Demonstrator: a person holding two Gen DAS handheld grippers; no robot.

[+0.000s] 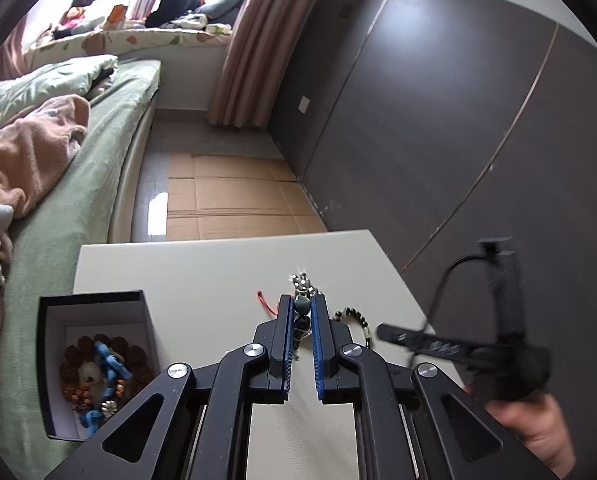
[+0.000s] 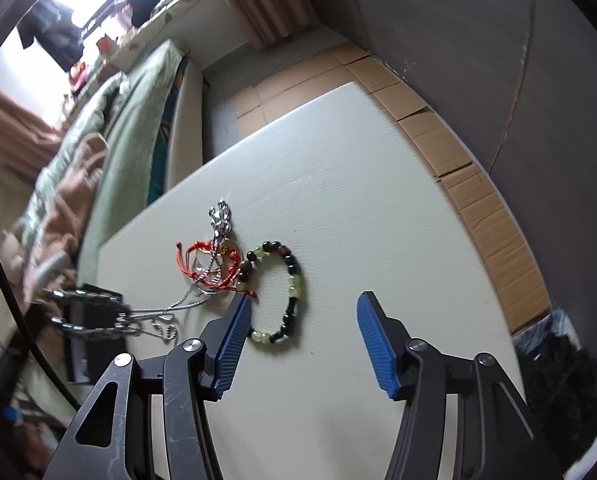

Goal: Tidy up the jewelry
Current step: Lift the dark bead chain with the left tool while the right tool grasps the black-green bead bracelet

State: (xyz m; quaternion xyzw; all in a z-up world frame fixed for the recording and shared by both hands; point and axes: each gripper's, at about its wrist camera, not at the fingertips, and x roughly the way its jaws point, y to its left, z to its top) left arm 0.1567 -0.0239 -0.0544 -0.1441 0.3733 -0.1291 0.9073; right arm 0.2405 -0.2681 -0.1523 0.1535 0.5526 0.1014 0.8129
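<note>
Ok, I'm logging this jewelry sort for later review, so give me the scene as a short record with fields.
left gripper: shut on a silver chain
right gripper: open, empty, above the table
beaded bracelet: flat on the table, partly between the right fingers
red cord: tangled with chain, on the table
box: open, jewelry inside

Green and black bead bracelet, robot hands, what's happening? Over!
Left gripper shut on silver chain necklace. Right gripper open over green and black bead bracelet, not gripping. Red string tangle touches bracelet.
</note>
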